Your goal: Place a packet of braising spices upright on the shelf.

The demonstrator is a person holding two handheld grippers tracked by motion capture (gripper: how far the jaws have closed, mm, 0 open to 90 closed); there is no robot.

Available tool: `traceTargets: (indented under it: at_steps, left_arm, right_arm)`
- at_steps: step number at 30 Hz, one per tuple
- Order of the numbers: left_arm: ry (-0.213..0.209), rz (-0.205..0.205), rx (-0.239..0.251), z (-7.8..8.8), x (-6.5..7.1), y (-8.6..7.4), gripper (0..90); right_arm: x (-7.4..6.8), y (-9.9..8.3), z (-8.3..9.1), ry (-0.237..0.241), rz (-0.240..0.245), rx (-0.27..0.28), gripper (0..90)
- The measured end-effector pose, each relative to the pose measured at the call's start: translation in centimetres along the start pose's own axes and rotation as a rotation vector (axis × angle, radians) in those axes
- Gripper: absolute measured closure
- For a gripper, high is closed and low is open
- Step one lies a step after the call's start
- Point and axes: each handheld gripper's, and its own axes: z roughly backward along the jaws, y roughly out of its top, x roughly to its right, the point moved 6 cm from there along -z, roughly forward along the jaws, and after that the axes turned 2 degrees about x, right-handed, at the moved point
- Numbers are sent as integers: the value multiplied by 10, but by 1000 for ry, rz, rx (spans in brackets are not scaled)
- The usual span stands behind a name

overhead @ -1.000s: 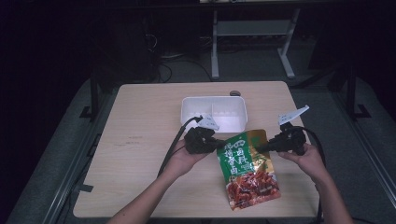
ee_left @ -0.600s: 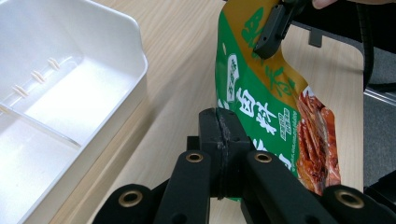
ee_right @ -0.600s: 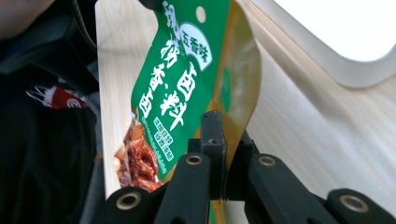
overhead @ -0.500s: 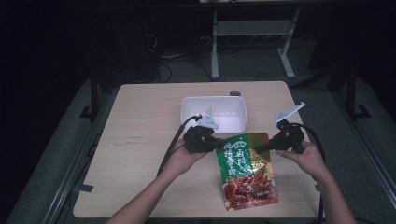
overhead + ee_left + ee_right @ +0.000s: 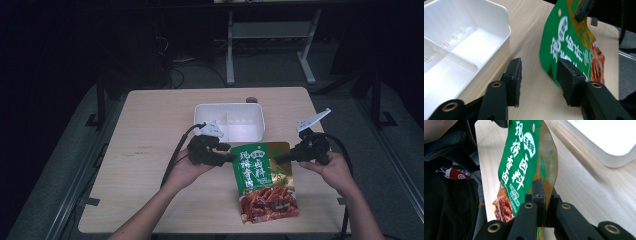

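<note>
Item: green seasoning pouch [image 5: 262, 182], lower centre-right of the high view, its lower end on the table [image 5: 150, 150], its upper edge lifted. Right gripper [image 5: 280, 159]: jaws clamped on the pouch's right edge, as the right gripper view shows [image 5: 540, 195]. Left gripper [image 5: 231, 157]: jaws have just been opening and stand apart; the pouch's left edge lies against one pad without being pinched [image 5: 549, 57]. Risk, as judged: held at one edge alone, the pouch may swing, twist or slide from the pads; carried toward the white divided tray [image 5: 230, 122] just above it in frame, its hanging end could catch the tray's rim and nudge the tray. Surface: pale wood-grain tabletop, smooth and bare apart from these items and a small dark object [image 5: 251, 99] at the far edge. Room: dim, dark floor, cables and a grey stand's legs [image 5: 270, 55] across the upper frame.
</note>
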Motion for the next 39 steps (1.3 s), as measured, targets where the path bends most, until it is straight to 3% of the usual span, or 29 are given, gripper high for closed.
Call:
traceTargets:
  at_steps: [5, 10, 17, 22, 32, 39]
  left_arm:
    - [20, -5, -4, 9, -3, -14, 506]
    - [35, 19, 3, 20, -11, -34, 479]
    - [58, 50, 21, 37, -19, -64, 434]
    - [81, 53, 8, 46, -22, -81, 404]
    - [120, 52, -4, 57, -26, -104, 368]
    - [134, 75, 10, 61, -28, -119, 346]
  right_arm:
    - [-10, 2, 8, -19, 14, 19, 900]
    - [-20, 5, 13, -33, 26, 26, 900]
    - [-39, 19, 24, -57, 60, 43, 900]
    - [-51, 28, 30, -68, 83, 57, 900]
    - [-69, 45, 34, -86, 112, 39, 900]
    - [-73, 62, 33, -136, 111, 28, 900]
